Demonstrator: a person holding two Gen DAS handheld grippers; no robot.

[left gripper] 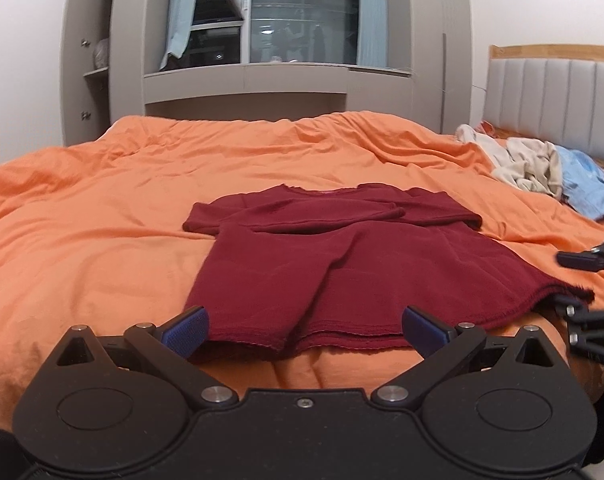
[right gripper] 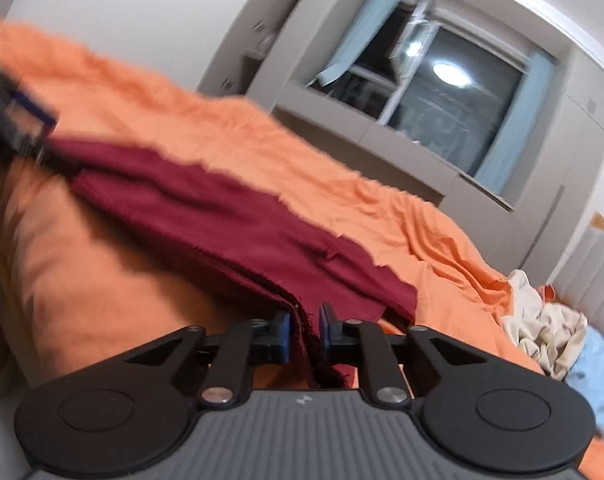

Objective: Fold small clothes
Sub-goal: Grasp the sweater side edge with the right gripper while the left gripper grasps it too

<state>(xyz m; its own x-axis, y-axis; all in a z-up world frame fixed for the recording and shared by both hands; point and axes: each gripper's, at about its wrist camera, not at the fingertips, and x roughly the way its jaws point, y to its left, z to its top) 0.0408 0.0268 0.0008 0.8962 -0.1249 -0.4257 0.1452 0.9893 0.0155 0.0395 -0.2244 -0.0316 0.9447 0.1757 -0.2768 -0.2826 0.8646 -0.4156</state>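
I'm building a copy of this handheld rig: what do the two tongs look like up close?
Both tongs are matte black linkages with round pivot housings and silver pivot pins. The left tongs carry blue textured pads on their fingers. The right tongs have blue pads too, and a grey ribbed body with a small logo.

a bed (left gripper: 101,208) covered by a rumpled orange duvet carries a dark red t-shirt (left gripper: 342,264), laid flat near its front edge with the sleeves folded inward. a heap of cream and light blue clothes (left gripper: 542,168) lies at the far right, by the padded headboard (left gripper: 554,92).
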